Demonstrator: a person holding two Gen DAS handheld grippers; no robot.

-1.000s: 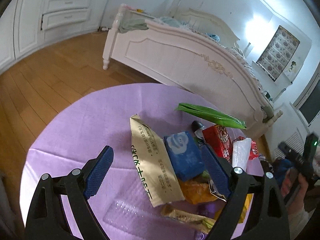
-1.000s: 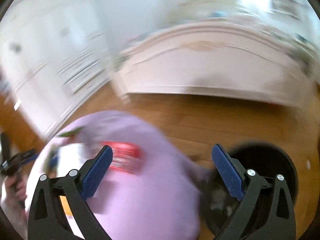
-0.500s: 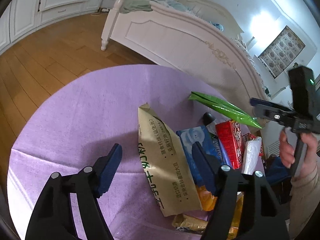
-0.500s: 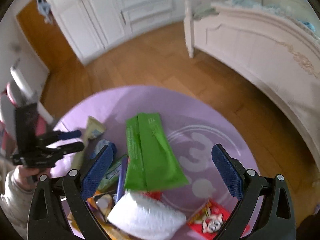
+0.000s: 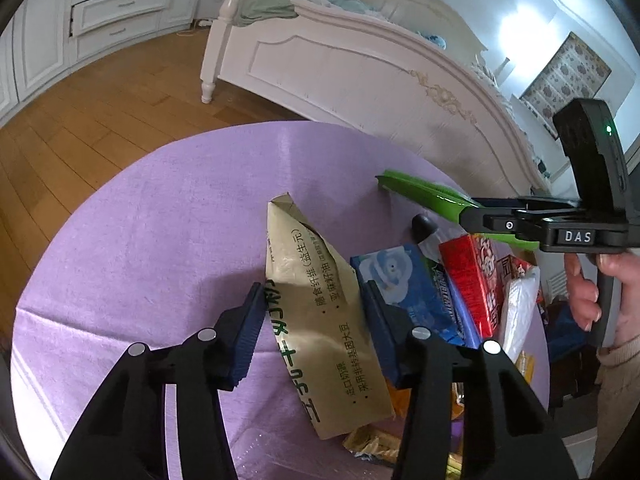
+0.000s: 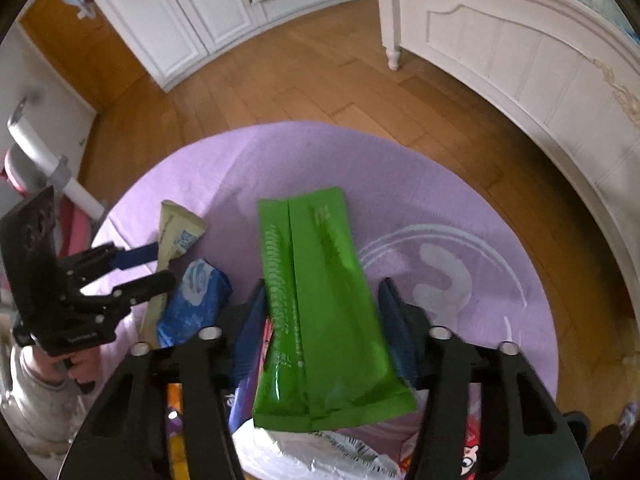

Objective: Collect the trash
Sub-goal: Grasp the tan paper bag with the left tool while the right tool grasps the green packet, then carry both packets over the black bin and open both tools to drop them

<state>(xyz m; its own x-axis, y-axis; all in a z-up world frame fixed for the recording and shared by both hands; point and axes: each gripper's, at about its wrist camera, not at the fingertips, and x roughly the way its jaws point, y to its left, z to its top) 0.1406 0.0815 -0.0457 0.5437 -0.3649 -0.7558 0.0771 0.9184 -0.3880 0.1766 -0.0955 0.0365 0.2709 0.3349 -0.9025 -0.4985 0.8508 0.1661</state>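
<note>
A bedroom with a wood floor and a white bed (image 5: 360,68) held the round table (image 5: 140,240) under its purple cloth, trash heaped at its near edge. The tan pouch (image 5: 320,320) lay flat and creased between the gaping fingers of the left hand-held gripper (image 5: 314,328); the glossy green pouch (image 6: 320,300) lay likewise inside the unclosed right hand-held gripper (image 6: 324,320). Either slick, thin packet could probably slip or drag neighbours like the blue pack (image 5: 404,280) off the table.
</note>
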